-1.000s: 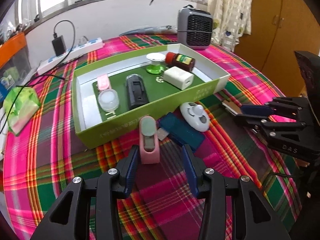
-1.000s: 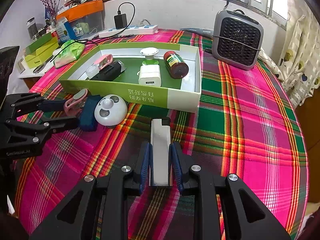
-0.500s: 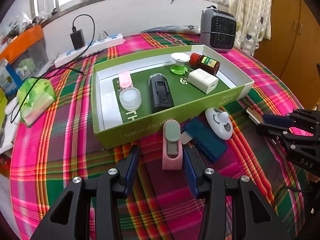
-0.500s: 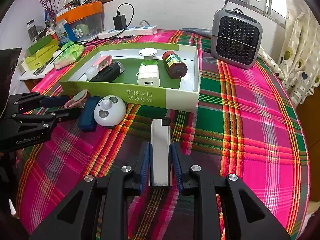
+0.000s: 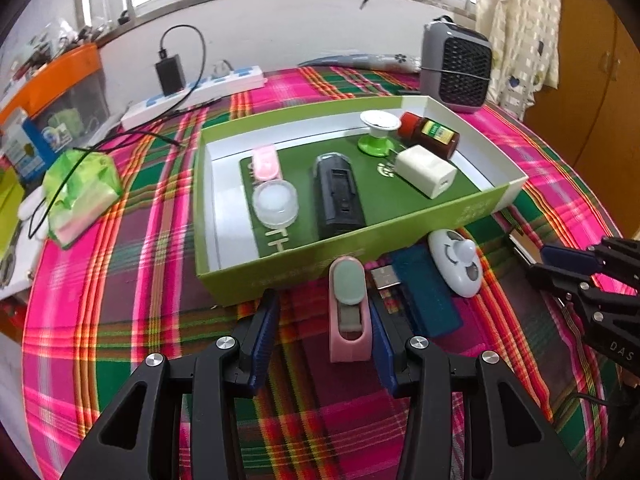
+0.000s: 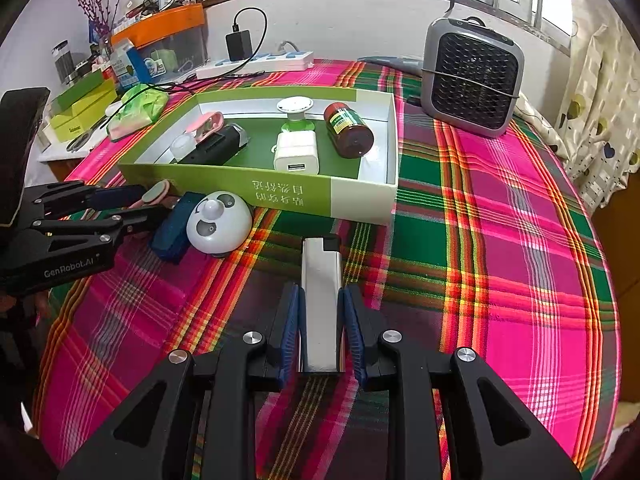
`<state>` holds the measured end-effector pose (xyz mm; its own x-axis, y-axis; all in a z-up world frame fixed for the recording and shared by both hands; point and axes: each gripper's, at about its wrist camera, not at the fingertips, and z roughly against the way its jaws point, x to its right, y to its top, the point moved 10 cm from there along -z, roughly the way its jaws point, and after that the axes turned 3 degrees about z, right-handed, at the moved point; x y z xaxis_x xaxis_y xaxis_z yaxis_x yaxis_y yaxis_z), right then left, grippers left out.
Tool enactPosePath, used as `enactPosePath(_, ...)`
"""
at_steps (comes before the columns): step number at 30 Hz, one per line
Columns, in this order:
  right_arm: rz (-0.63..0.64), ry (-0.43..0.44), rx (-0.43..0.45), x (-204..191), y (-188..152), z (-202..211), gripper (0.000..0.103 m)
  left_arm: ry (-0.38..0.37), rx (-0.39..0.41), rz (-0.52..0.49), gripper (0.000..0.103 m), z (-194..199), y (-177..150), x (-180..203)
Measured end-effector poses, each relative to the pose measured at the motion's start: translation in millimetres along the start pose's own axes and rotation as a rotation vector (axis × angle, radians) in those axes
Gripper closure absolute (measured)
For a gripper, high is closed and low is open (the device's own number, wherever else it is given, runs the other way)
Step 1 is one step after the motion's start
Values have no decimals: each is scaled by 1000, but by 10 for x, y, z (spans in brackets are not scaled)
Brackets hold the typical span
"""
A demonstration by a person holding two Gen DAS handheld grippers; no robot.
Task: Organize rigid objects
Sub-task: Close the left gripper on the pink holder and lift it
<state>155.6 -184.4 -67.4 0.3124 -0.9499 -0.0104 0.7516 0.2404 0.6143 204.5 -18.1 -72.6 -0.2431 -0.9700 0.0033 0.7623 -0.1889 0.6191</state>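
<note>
Clamping a silver lighter [image 6: 321,312], the right gripper [image 6: 321,334] sits unchanged from a second ago, near the tabletop's [image 6: 500,264] front edge. Left gripper [image 5: 322,338]: jaws wide, now straddling the pink clip [image 5: 348,312], right pad just beside it; earlier the clip lay ahead of the fingertips. Green tray [image 5: 280,276] appears shifted rightward in the left wrist view. Blue case [image 5: 428,296]: partly hidden under the white round gadget [image 5: 456,260].
</note>
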Motion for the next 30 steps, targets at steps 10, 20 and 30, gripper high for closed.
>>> enactPosePath(10,1,-1,1,16,-1,-3,78,17,9,103,73,60,-36,-214)
enactPosePath(20,1,-2,1,7,-1,0,78,36,7,160,73,103,-96,-328)
enactPosePath(30,4,-4,2,14,1,-10,78,132,21,186,72,107,-116,-302)
